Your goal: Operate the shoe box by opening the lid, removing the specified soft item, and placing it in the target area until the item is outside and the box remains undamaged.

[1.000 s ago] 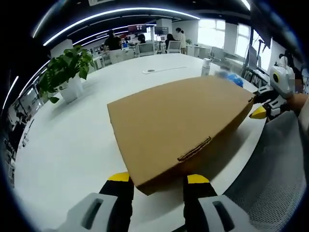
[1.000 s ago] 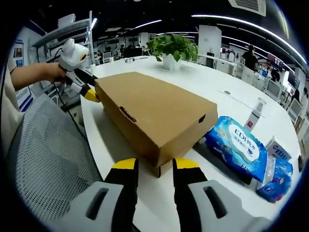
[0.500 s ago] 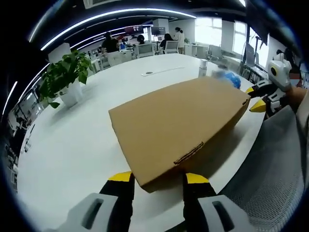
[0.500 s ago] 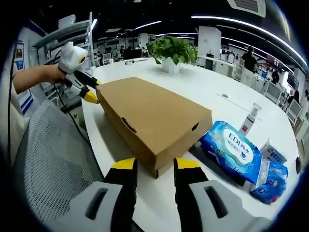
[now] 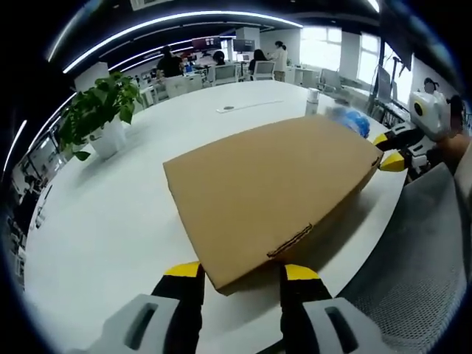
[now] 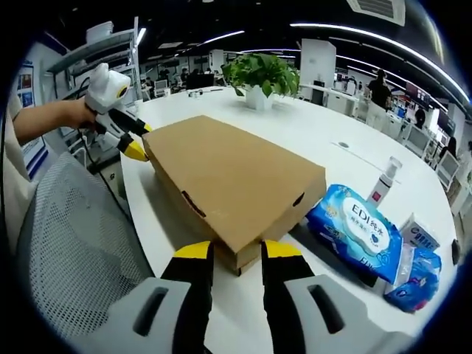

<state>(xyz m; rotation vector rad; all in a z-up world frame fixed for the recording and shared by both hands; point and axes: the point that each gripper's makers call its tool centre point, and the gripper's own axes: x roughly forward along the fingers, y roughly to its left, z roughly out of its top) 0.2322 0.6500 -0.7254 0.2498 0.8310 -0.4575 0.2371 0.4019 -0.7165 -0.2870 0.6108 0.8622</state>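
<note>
Standing at opposite ends of the closed shoe box (image 5: pixel 273 188) on the white table (image 5: pixel 110 214), you are keeping both the left gripper (image 5: pixel 240 279) and right gripper (image 6: pixel 230 256) spread around its corners, its long axis running toward 1 o'clock in the left gripper view.

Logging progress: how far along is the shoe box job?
Nothing finished: the shoe box lid lies shut on the table. In hand: left claw and right claw each sit at a box corner. Left: open lid, remove soft item, place it.
</note>
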